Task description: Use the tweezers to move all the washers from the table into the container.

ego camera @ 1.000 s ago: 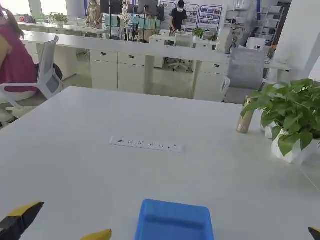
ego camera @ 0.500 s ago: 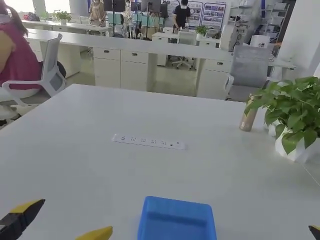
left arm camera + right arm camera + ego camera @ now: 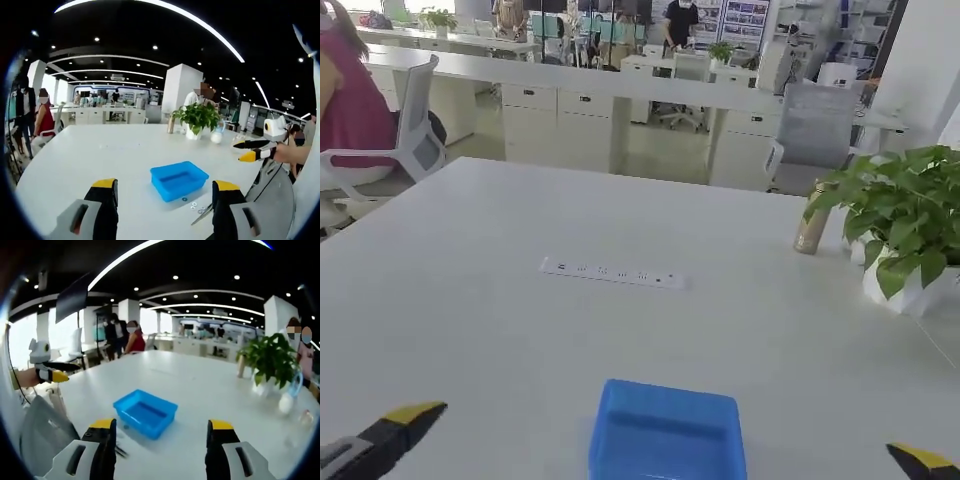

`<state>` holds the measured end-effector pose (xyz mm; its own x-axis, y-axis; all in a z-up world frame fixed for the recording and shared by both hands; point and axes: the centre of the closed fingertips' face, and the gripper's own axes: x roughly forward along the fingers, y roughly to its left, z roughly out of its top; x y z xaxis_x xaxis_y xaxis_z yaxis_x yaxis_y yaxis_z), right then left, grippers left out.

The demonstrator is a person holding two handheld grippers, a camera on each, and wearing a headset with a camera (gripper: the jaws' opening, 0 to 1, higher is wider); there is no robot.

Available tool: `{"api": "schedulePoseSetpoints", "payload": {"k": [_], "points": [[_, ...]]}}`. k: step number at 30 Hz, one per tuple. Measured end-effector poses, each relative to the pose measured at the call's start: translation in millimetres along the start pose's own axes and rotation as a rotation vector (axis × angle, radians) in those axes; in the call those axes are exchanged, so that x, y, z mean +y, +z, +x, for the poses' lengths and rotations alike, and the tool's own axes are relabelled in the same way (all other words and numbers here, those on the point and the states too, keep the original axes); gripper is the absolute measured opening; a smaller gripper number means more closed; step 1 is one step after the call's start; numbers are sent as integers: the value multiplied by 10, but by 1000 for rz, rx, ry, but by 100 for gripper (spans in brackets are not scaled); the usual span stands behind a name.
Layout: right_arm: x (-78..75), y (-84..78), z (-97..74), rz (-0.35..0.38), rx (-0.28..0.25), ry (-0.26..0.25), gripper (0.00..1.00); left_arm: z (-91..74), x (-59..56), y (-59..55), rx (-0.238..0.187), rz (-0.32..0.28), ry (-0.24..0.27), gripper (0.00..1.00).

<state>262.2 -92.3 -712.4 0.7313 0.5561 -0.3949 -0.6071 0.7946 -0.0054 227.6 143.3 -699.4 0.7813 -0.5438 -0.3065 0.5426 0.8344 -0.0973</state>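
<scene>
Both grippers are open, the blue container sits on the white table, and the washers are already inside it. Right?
No: the washers lie on the table just outside the blue container, beside the tweezers, as the left gripper view shows. The rest holds.

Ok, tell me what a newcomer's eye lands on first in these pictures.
The bright blue container stands out on the white table, near its front edge in the head view. A leafy green plant in a white pot sits at the table's right. In the left gripper view, small washers and tweezers lie beside the container, ahead of the left gripper, its yellow-tipped jaws open.
</scene>
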Motion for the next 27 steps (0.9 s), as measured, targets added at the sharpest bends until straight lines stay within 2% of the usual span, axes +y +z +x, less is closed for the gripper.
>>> {"api": "schedulePoseSetpoints", "payload": {"k": [1,2,3,4,5,6,7,8,10,13,18,20,23,24,25,27], "points": [[87,-34,36,-4,12,43,66,33,-73,-42,22,15,-38,67],[134,-62,56,-10,24,67,63,80,-177,-125,66,37,-97,63],[198,-115,89,-35,50,95,60,123,-233,-243,129,44,-125,57],[240,-150,110,-58,67,112,55,157,-270,-300,152,45,-144,52],[325,-213,140,-92,97,151,51,189,-305,-366,178,45,-170,48],[388,-263,157,-111,118,186,45,230,-346,-495,237,47,-212,44],[430,-306,173,-126,137,207,41,253,-366,-573,276,59,-234,41],[471,-391,215,-147,159,233,37,290,-385,-692,336,98,-260,38],[548,-480,255,-183,198,275,31,357,-415,-828,396,200,-301,32],[594,-555,301,-205,233,292,30,417,-468,-984,465,297,-352,21],[719,-738,349,-246,302,357,26,479,-536,-1212,570,341,-416,19],[763,-857,344,-280,354,394,25,508,-555,-1251,582,360,-426,19],[773,-969,361,-312,393,397,23,569,-552,-1307,604,385,-422,19],[804,-966,371,-318,387,411,23,575,-546,-1328,618,400,-425,18],[820,-965,371,-315,388,414,23,588,-531,-1355,634,440,-428,17],[839,-1004,386,-311,391,423,23,621,-556,-1384,644,450,-437,16]]}}
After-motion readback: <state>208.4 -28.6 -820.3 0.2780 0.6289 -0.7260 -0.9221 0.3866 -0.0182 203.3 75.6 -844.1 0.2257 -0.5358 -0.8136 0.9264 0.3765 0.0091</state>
